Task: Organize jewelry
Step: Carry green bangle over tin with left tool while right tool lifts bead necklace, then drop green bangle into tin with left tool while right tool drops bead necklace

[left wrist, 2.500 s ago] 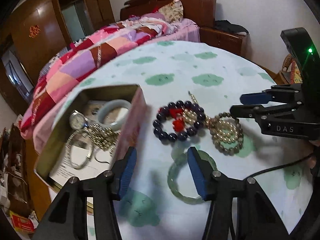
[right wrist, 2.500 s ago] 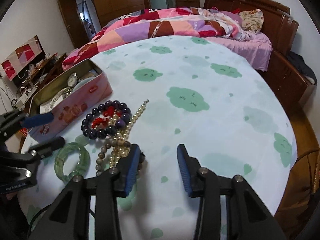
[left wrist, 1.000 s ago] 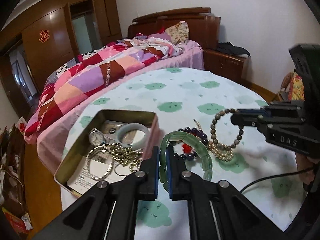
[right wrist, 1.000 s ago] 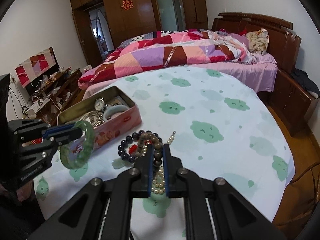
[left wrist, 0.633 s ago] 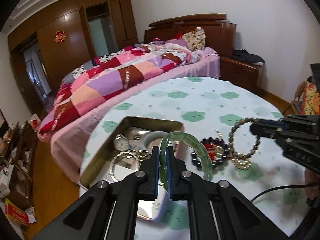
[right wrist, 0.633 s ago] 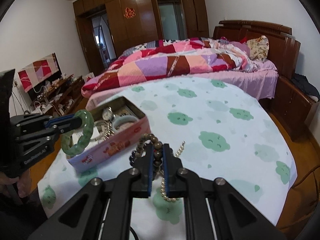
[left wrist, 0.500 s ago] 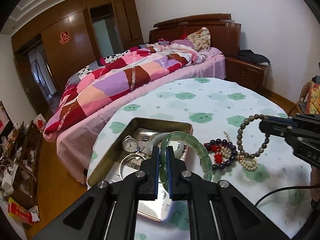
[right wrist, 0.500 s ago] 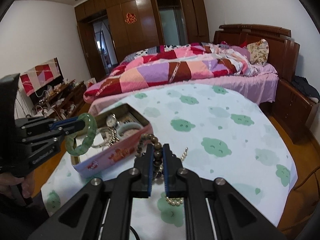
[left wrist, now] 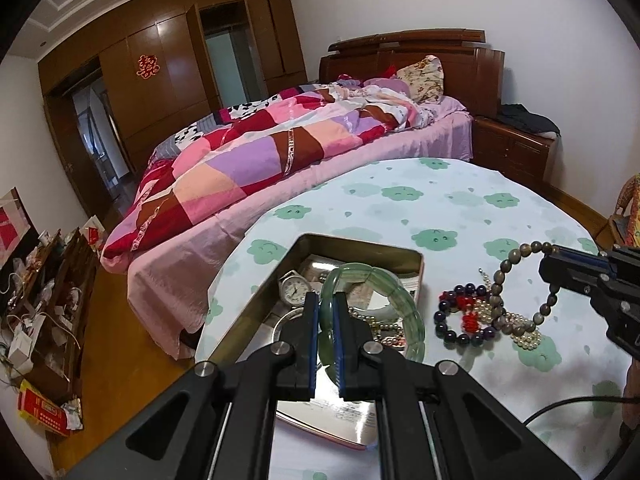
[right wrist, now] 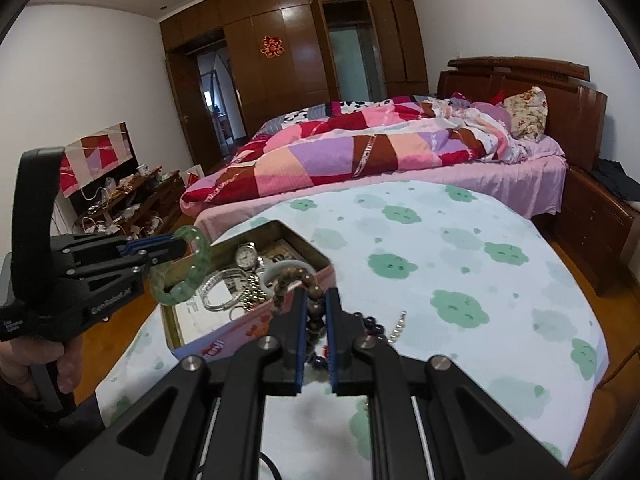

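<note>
My left gripper (left wrist: 326,312) is shut on a green jade bracelet (left wrist: 404,304) and holds it in the air over the open tin box (left wrist: 360,242); the bracelet also shows in the right wrist view (right wrist: 188,268). My right gripper (right wrist: 316,308) is shut on a brown bead bracelet (right wrist: 292,278), lifted near the tin's pink side (right wrist: 240,336); the bracelet also shows in the left wrist view (left wrist: 516,260). The tin holds a watch (left wrist: 295,287), a pale bangle and silver chains. A purple bead bracelet (left wrist: 456,322) and pearls (left wrist: 528,338) lie on the tablecloth.
The round table (left wrist: 440,200) has a white cloth with green cloud prints. A bed with a patchwork quilt (left wrist: 280,140) stands just behind it. A low cluttered cabinet (left wrist: 44,288) is on the floor to the left. A nightstand (left wrist: 516,148) is at the back right.
Both grippers closed on their bracelets on the table and lifted them. They have kept rising and shifted left toward the tin; the tin now lies under the left gripper.
</note>
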Tool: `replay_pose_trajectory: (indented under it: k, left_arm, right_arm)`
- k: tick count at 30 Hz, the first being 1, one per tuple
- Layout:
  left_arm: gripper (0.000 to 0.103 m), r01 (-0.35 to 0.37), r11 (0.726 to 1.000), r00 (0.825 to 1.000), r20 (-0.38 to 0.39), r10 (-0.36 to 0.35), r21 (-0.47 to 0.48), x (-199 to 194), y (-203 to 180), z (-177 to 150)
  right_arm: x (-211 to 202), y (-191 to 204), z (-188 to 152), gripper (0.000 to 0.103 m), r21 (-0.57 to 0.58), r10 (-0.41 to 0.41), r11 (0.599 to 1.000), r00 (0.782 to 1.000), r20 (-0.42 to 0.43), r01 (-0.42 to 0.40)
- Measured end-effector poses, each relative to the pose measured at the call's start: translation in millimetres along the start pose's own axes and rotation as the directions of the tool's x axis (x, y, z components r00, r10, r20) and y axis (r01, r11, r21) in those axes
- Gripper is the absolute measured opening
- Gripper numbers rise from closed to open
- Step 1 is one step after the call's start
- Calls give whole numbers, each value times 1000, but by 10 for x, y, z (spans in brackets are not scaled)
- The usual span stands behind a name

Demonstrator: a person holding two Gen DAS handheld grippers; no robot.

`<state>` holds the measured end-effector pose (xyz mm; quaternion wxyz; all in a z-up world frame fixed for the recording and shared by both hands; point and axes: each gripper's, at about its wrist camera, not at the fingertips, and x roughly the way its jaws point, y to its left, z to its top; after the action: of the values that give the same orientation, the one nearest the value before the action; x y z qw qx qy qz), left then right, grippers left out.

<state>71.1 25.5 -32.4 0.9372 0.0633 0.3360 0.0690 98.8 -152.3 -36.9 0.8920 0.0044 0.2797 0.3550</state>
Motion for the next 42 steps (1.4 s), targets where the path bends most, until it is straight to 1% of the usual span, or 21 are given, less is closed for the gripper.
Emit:
replay_pose_trajectory:
  k: [12, 25, 31, 38, 42]
  left_arm:
    - [6, -20, 999, 1000, -20, 20, -25, 96, 120, -17]
    - [6, -38, 997, 999, -27, 37, -64, 163, 296, -21]
    - [6, -59, 994, 998, -37, 56, -90, 237, 430, -23]
    - [6, -68, 992, 995, -84, 60, -102, 468, 504, -97]
    - [6, -82, 991, 993, -96, 72, -102, 537, 522, -129]
  right_arm:
    - [118, 296, 50, 11, -58, 42, 997, 999, -1, -42]
    - [245, 535, 81, 11, -104, 52, 993, 999, -13, -53]
    - [333, 613, 76, 11, -110, 55, 992, 998, -24, -57]
    - [526, 654, 35, 11, -93, 51, 994, 998, -42, -54]
    - [612, 660, 12, 11, -78, 51, 995, 997, -53, -55]
